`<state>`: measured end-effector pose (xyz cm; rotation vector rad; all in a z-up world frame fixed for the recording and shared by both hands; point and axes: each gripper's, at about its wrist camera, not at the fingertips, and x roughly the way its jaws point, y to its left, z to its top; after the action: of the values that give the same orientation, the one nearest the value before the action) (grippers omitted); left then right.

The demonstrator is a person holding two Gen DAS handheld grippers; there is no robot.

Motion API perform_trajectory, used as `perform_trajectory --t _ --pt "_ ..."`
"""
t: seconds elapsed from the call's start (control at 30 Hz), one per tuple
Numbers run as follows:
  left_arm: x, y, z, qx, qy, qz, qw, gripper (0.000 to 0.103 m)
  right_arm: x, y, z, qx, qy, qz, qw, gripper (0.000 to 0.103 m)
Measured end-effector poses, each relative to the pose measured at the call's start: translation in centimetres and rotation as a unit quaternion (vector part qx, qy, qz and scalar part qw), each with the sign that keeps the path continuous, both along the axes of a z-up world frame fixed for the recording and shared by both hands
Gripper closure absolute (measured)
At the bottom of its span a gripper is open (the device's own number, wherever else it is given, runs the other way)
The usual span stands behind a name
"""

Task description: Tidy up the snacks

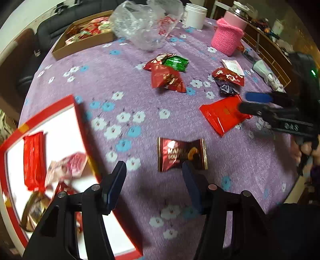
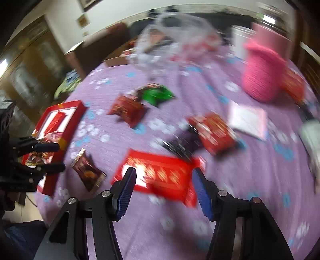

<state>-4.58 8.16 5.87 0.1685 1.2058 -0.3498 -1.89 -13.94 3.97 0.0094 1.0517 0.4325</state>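
Note:
Snack packets lie scattered on a purple flowered tablecloth. My left gripper is open and empty, just before a dark red nut packet, also in the right wrist view. A red-rimmed white box at the left holds several snacks; it also shows in the right wrist view. My right gripper is open, its fingers on either side of a flat bright red packet, seen from the left wrist too. The right wrist view is blurred.
More packets lie mid-table: a red and green heap and a red and dark pair. A cardboard tray of snacks, a crumpled clear bag, a white jar and a pink knitted holder stand at the back.

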Motion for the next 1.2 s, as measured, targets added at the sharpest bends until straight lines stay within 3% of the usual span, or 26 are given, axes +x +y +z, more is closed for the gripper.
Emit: perform_trajectory --t 0.1,0.2,0.27,0.37,0.53,0.6,0.67,0.73,0.83,0.9,1.03,1.1,1.2 --pt "-0.9 0.5 0.0 -0.015 0.009 0.015 0.9997 0.046 1.9 1.9 -1.1 0.007 0.035 0.049 0.998 0.042" --pt "-1.8 0.6 0.0 -0.027 0.022 0.022 0.9991 0.046 2.6 3.5 -1.4 0.007 0.029 0.084 0.996 0.038" --pt "-2.3 0.5 -0.1 -0.034 0.029 0.026 0.9987 0.046 3.0 4.3 -1.9 -0.007 0.036 0.105 0.994 0.028" --pt "-3.1 0.2 -0.3 -0.052 0.049 0.029 0.997 0.046 3.2 4.4 -2.8 -0.022 0.052 0.134 0.989 0.02" --pt "-3.7 -0.5 -0.5 -0.075 0.076 0.036 0.9936 0.046 1.8 2.9 -3.1 -0.027 0.085 0.149 0.985 0.018" --pt "-3.3 -0.8 -0.9 -0.078 0.091 0.052 0.9914 0.046 0.4 2.6 -3.4 -0.05 0.071 0.146 0.986 0.021" --pt "-2.6 -1.0 -1.2 -0.081 0.106 0.077 0.9882 0.046 -0.7 2.9 -3.4 -0.08 0.044 0.132 0.987 0.044" --pt "-1.6 -0.9 -1.7 -0.088 0.128 0.114 0.9813 0.046 -1.6 2.8 -3.3 -0.092 0.027 0.108 0.99 0.047" --pt "-0.4 -0.9 -2.4 -0.089 0.147 0.165 0.9712 0.046 -3.4 2.6 -3.4 -0.082 0.015 0.071 0.994 0.048" --pt "0.4 -1.3 -2.6 -0.066 0.147 0.201 0.9664 0.046 -5.1 3.0 -3.6 -0.091 0.0 0.059 0.994 0.048" --pt "1.8 -2.4 -3.7 -0.022 0.155 0.243 0.9573 0.045 -6.8 3.8 -3.4 -0.109 -0.015 0.062 0.992 0.048" --pt "1.9 -2.8 -4.4 -0.03 0.172 0.27 0.947 0.045 -6.8 3.5 -3.3 -0.105 -0.012 0.065 0.992 0.048" --pt "2.2 -3.1 -5.0 -0.018 0.165 0.282 0.9447 0.039 -7.4 3.0 -3.3 -0.098 -0.011 0.072 0.993 0.045"
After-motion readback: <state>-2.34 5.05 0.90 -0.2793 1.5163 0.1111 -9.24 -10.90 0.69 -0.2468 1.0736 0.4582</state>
